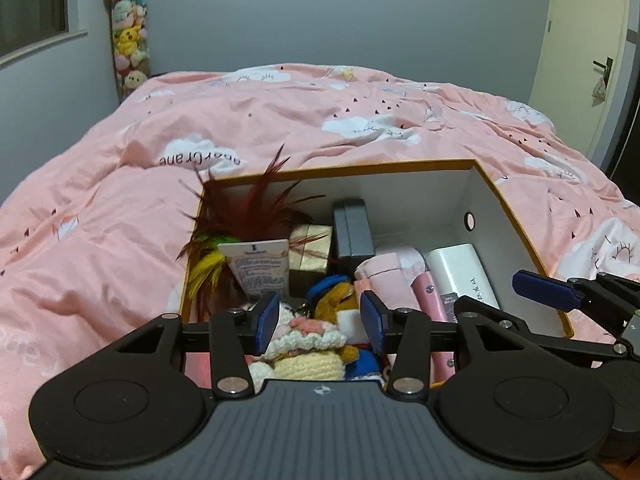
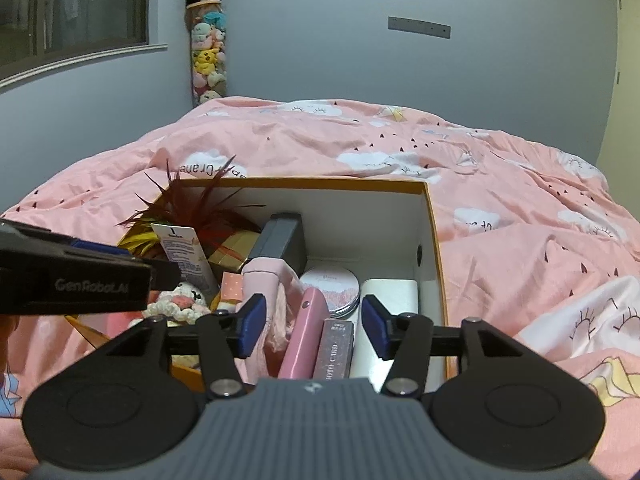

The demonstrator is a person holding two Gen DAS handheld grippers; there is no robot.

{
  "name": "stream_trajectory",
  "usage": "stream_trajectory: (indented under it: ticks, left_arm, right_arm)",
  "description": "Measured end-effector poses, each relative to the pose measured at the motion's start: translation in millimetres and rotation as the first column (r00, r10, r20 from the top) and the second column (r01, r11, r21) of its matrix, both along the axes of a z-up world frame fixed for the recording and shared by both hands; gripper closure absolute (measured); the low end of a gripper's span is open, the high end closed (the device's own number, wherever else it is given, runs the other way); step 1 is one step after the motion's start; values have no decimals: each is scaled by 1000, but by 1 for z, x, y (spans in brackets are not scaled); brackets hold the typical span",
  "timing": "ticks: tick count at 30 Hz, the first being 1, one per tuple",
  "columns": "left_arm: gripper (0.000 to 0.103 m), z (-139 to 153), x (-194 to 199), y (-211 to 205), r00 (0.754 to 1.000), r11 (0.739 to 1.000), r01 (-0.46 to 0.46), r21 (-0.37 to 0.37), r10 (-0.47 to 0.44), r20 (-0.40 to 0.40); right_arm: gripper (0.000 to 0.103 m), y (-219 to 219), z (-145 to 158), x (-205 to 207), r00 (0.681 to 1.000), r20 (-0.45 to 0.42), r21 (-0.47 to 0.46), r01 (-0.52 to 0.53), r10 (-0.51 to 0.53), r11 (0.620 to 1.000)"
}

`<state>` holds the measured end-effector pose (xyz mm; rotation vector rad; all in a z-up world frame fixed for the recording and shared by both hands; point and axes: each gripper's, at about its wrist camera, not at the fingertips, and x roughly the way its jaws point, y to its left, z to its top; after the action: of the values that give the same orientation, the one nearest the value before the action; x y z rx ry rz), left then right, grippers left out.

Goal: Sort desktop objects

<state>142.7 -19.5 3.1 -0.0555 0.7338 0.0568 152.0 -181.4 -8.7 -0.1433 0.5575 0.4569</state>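
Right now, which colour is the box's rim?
Orange; the box rim shows best in the right wrist view.

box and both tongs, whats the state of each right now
box: lid off, packed with items, sitting on the bed
left tongs: open, nothing held, over the knitted toy
right tongs: open, nothing held, over the pink case
grey case: closed, leaning upright
round tin: lid on

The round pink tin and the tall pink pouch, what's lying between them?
A glossy pink stick-shaped case, seen in the right wrist view between the tin and pouch.
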Motion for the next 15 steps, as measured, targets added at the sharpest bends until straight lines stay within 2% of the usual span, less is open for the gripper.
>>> stream_trajectory:
  ticks: [6,10,15]
  left_arm:
    - [41,-1,0,-16,1000,999,-9,36,9,8]
    - [38,-8,6,-23,999,998,-29,49,31,-38]
    - [37,-19,13,-31,993,992,-73,101,82,-86]
  right_arm:
    - [46,-19,-3,14,998,-63,53,33,-30,998]
    - [46,-32,-10,21,993,-111,91,53,-42,994]
    - [44,-38,-13,21,995,-100,123,34,-22,992]
